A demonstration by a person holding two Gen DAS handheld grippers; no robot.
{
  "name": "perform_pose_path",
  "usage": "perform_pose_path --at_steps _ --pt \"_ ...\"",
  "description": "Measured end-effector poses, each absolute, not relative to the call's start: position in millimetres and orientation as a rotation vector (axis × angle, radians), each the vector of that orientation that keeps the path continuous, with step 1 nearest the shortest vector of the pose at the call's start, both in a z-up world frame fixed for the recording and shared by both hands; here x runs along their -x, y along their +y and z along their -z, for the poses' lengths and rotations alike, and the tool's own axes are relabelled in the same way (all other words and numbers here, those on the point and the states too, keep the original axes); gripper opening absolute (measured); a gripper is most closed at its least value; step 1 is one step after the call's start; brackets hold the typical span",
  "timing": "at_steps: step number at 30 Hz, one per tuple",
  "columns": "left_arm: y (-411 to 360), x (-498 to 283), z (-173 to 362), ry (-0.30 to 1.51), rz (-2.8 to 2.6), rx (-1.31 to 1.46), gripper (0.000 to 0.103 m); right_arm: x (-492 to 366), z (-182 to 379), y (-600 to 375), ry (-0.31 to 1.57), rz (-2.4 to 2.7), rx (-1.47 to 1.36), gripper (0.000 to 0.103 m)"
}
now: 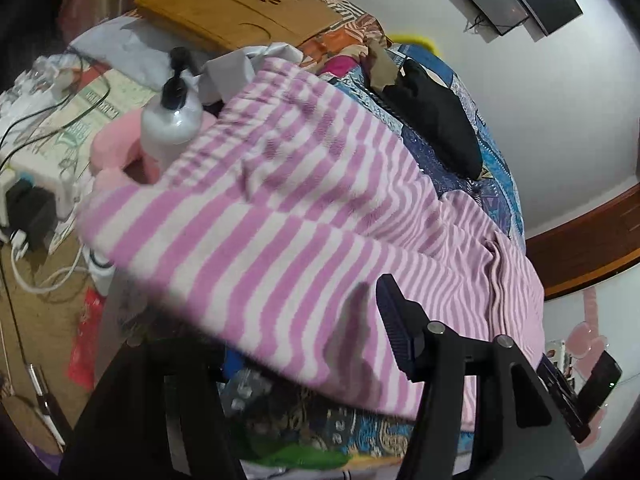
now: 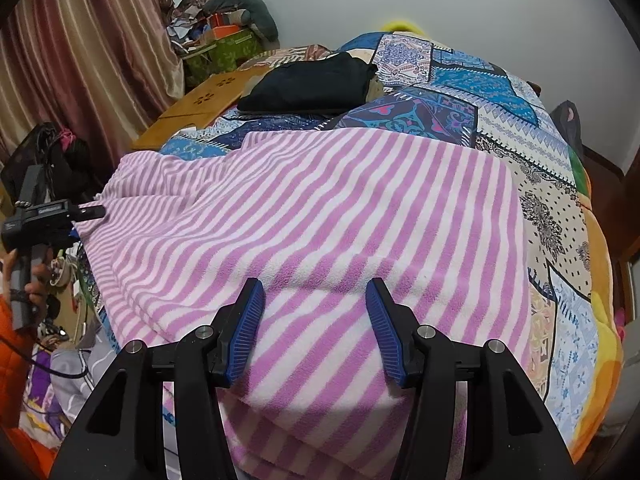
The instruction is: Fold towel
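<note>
Fleecy and striped in pink and white, the towel [image 2: 320, 220] lay spread on the bed [image 2: 500, 92], over a patchwork bedspread, with a doubled layer at the near edge. It looked soft, light and limp, so I judged that it would sag and slide on itself when lifted, and that a corner or a hem was the best place to take it, not the middle.

The right tongs [image 2: 316, 320] stood open just over the near part of the towel, with stripes visible between the blue pads [image 2: 248, 332] and nothing pinched. The left tongs [image 1: 288, 344] were at the towel's side edge; cloth draped over them and hid one finger, so I could not tell if they gripped it (the other pad was bare).

Farther back on the bed rested a folded black garment [image 2: 308, 84] and a wooden board [image 1: 240, 8]. A white pump bottle [image 1: 172, 120] stood beside the bed among cables. A curtain [image 2: 80, 60] hung at the left of the right view, and the wall [image 2: 320, 0] behind was plain.
</note>
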State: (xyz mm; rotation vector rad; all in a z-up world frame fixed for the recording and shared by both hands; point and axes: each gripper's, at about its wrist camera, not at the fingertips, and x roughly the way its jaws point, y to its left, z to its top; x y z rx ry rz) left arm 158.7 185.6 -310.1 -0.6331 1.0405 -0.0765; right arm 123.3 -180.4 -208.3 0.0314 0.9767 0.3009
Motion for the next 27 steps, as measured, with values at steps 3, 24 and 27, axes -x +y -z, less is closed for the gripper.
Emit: perform_pose_path --at_steps 3,24,27 --pt "178.7 -167.6 305.0 1.047 0.039 0.535 0.022 -122.9 208.1 -180.4 0.975 -0.299 -0.033 0.050" --pt "94.2 -166.3 165.8 0.780 0.130 0.176 0.011 -108.3 187.9 -205.6 0.919 -0.260 -0.087 0.050" --pt "72.5 -165.8 149.0 0.746 0.165 0.138 0.011 -104.1 182.7 -213.6 0.899 -0.250 -0.089 0.050"
